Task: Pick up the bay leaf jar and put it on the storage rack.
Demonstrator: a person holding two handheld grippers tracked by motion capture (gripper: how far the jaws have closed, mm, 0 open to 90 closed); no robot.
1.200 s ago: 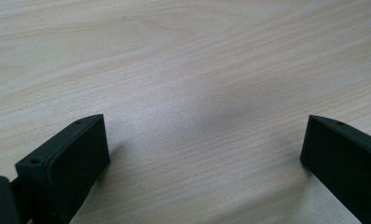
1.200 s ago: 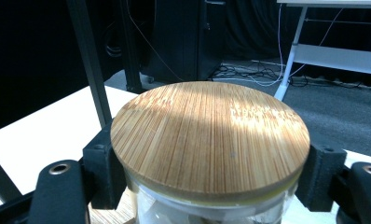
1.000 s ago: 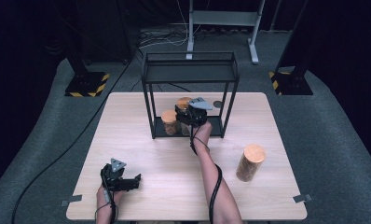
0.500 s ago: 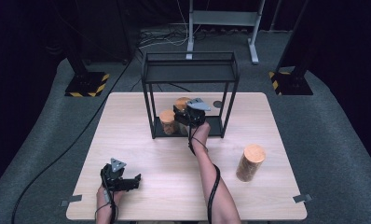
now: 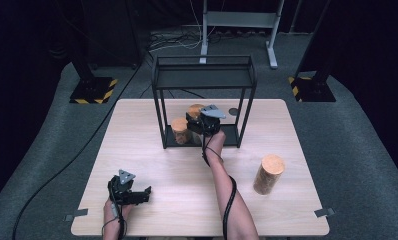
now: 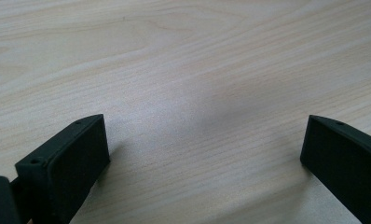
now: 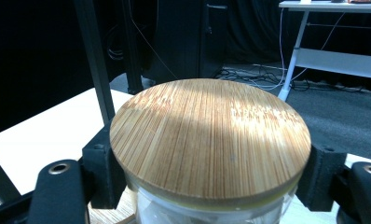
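A glass jar with a bamboo lid (image 7: 210,135) sits between the jaws of my right gripper (image 7: 211,175), and the pads (image 7: 102,170) press on its sides just under the lid. In the high view this jar (image 5: 194,109) stands on the bottom level of a black wire rack (image 5: 205,85), with the right gripper (image 5: 199,122) reaching in from the front. A second lidded jar (image 5: 180,130) stands just to its left in the rack. A third jar (image 5: 268,174) stands on the table at the right. My left gripper (image 5: 145,194) rests open on the table near the front left, with only bare wood between its jaws (image 6: 204,154).
The wooden table (image 5: 137,130) stands on grey carpet. A small dark disc (image 5: 233,111) lies behind the rack's right side. The rack's posts (image 7: 94,56) rise close beside the held jar. A white desk frame (image 5: 237,20) and cables lie beyond the table.
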